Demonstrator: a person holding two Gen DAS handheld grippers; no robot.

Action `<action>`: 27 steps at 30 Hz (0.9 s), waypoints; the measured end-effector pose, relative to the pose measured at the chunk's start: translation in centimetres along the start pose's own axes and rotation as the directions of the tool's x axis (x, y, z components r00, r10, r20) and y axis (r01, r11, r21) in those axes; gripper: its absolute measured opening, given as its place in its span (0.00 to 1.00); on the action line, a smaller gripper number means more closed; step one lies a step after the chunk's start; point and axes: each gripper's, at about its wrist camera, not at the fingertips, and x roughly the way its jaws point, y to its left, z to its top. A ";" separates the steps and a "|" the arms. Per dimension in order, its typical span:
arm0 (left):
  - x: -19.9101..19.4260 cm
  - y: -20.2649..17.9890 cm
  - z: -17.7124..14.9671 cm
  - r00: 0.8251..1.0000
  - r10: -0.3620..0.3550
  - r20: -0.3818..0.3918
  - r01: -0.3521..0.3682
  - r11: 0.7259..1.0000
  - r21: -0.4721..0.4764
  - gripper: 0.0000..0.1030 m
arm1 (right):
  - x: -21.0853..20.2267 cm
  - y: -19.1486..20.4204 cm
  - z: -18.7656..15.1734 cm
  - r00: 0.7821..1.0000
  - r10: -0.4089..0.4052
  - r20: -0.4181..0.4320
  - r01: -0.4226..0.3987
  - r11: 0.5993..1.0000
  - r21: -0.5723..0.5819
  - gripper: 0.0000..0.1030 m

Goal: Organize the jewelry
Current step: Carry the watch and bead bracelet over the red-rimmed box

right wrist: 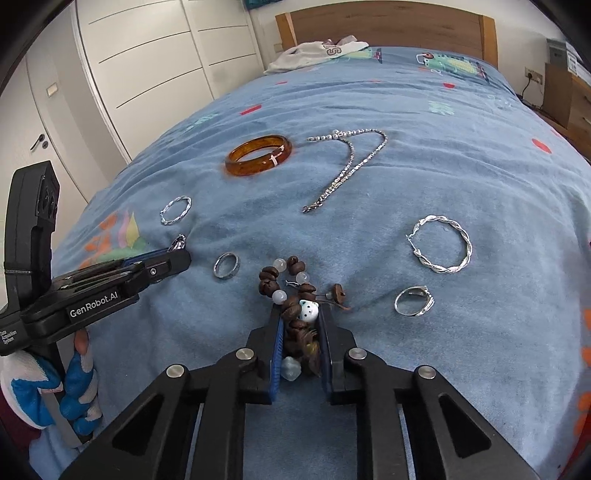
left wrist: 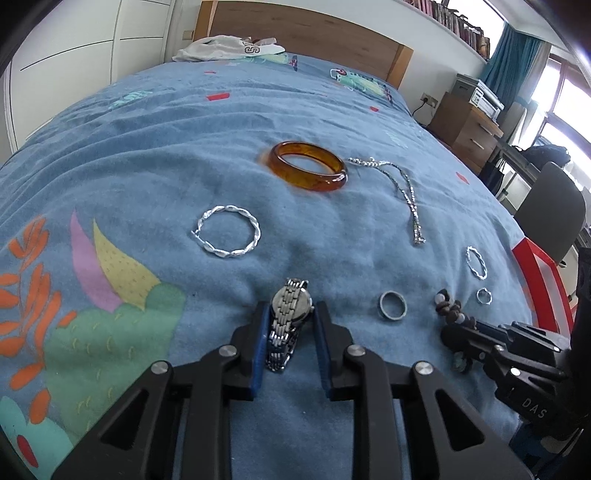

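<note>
My left gripper has its jaws around a silver metal watch on the blue bedspread; a gap shows on the right side. My right gripper is shut on a brown bead bracelet with white beads. An amber bangle and a silver chain lie farther up. A twisted silver hoop lies left; another lies right. A silver ring sits between the grippers, and a ring lies right.
White clothing lies by the wooden headboard. A nightstand and black chair stand right of the bed. White wardrobe doors stand left. A red object is at the bed's right edge.
</note>
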 end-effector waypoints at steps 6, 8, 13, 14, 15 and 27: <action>-2.0 -0.5 -0.6 1.000 -0.014 0.021 0.015 1.000 -0.023 0.21 | -2.1 0.2 -0.7 1.000 0.025 0.014 -0.025 1.000 0.012 0.15; -3.2 -1.2 -0.6 0.999 -0.022 0.042 0.023 1.000 -0.017 0.21 | -3.4 0.3 -0.7 0.999 0.027 0.031 -0.027 1.000 0.014 0.15; -6.0 -3.9 -0.4 0.996 -0.054 0.071 0.054 0.999 0.003 0.21 | -7.9 -0.3 -0.9 0.995 0.019 0.096 -0.022 0.999 0.028 0.15; -6.5 -4.7 -0.5 0.995 -0.060 0.074 0.059 0.998 0.014 0.21 | -8.8 -0.5 -1.0 0.994 0.017 0.110 -0.021 0.999 0.036 0.15; -6.9 -5.5 -0.5 0.995 -0.067 0.076 0.066 0.998 0.026 0.21 | -9.8 -0.9 -1.1 0.992 0.013 0.123 -0.019 0.999 0.046 0.15; -9.0 -21.0 0.3 0.962 -0.273 0.023 0.266 0.951 0.155 0.21 | -21.0 -10.7 -3.8 0.965 -0.150 0.214 0.114 0.979 0.171 0.15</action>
